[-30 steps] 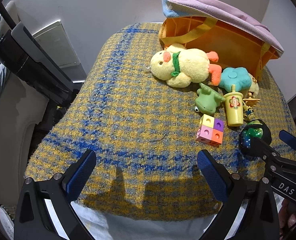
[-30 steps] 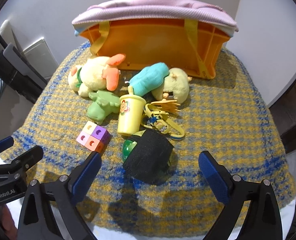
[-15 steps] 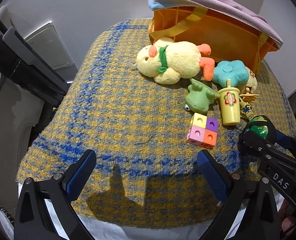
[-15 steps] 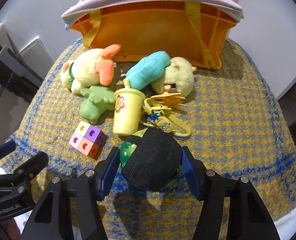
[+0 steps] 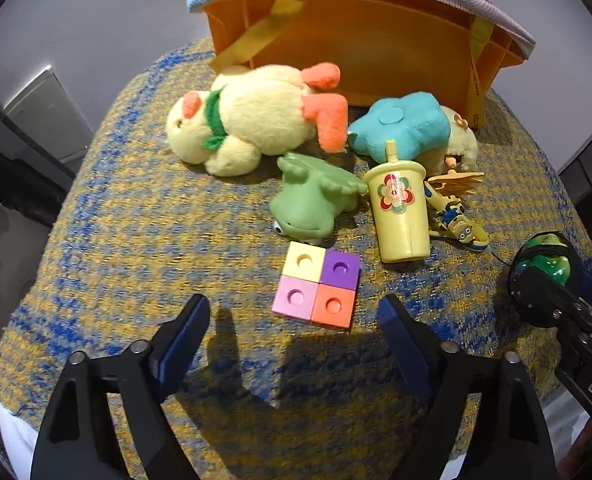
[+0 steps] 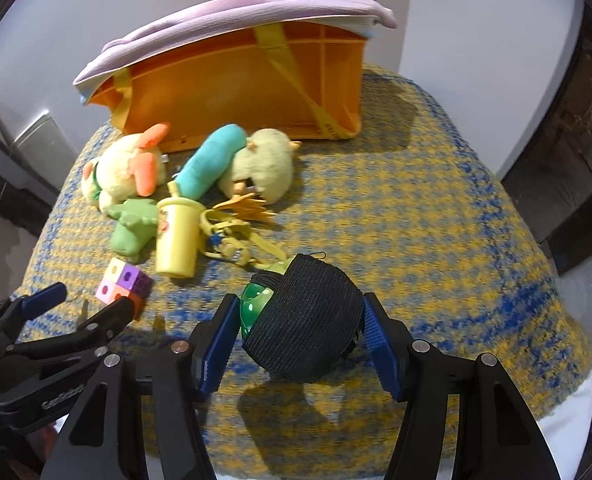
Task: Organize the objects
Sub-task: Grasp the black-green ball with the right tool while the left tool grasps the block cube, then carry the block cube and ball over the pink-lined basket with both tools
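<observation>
The right gripper is clamping its blue pads against both sides of a round green ball wrapped in ribbed black fabric, its jaws having just been closing onto it; the ball is sitting near the front edge of the counter, which is draped in a nubbly yellow, grey and blue woven cloth. The left gripper is hovering just short of the four-colour block cube; its jaws have just been narrowing but are standing apart with nothing between them. The cube is smooth plastic, each square face showing a round dimple. Behind it are lying a rubbery green frog, a glossy yellow cup with a straw and a flower sticker, a small yellow keychain figure, a fluffy yellow plush duck with orange feet and a teal flower-shaped plush. At the back an orange ribbed plastic basket is standing under a pink fabric cover. The letters "DAS" are showing on the right gripper's arm in the left view
</observation>
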A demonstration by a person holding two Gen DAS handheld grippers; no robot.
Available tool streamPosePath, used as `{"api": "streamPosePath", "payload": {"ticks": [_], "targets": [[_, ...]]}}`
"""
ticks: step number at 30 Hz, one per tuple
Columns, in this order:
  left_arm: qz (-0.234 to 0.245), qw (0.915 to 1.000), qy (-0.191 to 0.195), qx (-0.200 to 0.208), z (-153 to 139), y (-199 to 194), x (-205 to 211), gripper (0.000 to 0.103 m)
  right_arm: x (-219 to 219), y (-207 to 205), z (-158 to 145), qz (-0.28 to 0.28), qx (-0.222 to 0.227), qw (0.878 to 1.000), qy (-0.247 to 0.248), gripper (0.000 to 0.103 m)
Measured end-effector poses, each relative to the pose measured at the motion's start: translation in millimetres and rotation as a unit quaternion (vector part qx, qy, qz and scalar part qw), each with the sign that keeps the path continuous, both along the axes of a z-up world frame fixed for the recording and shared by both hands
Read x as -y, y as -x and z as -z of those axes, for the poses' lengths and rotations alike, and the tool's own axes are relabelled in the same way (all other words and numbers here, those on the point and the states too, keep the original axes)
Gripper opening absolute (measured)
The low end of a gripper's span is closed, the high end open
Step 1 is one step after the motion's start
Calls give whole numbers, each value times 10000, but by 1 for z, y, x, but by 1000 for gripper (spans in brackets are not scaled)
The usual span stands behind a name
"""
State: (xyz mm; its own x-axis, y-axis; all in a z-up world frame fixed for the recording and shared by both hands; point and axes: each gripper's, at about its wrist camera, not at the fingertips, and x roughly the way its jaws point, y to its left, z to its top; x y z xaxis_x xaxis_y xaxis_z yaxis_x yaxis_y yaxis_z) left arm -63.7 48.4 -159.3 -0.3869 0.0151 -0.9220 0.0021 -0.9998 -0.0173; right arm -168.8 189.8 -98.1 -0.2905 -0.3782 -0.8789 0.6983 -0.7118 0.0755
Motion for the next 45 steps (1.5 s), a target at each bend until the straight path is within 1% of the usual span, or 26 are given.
{"api": "streamPosePath", "payload": {"ticks": [1,3,5,6,7,8,9,11,12,13,24,25,30,31,34,45], "targets": [[-1,10000,-4,40,3,1,-1,69,-1,2,0,15,5,10000,8,61],[-9,9999,-37,150,9,3,-2,58,-3,5,-1,38,18,10000,22,61],[-31,9999,-34,144,10,4,-3,58,-2,6,-1,46,29,10000,48,61],[-22,9999,-26,115,8,4,-3,56,-2,7,-2,45,29,10000,61,61],[-4,9999,-31,113,7,4,-4,48,-3,7,-2,46,31,10000,72,61],[24,9999,-37,118,6,3,-6,44,-3,8,-3,46,37,9999,89,61],[22,9999,-18,120,5,2,-6,42,-4,8,-4,49,43,9999,107,61],[22,9999,-78,111,1,-1,-7,42,-4,8,-6,55,50,9999,137,61],[26,9999,-80,99,-1,-3,-8,42,-4,9,-8,-112,80,9997,185,61],[31,9999,-74,78,-4,-4,-9,42,-5,9,-10,-110,86,9997,211,61],[-1,9996,82,-258,-49,-18,-11,42,-6,11,-33,-172,-35,9989,426,61],[-15,9996,92,-268,-52,-4,-2,42,-6,11,-36,-178,-64,9988,451,61],[-61,9991,104,-404,-74,0,0,42,-2,12,-55,-258,-196,9979,568,61],[-63,9990,114,-435,-72,7,-7,42,-1,12,-60,-288,-252,9975,594,61],[-72,9985,131,-530,-82,15,-8,42,4,13,-73,-335,-366,9965,678,61],[-121,9961,170,-861,-124,38,0,42,25,26,-112,-399,-583,9927,975,61]]}}
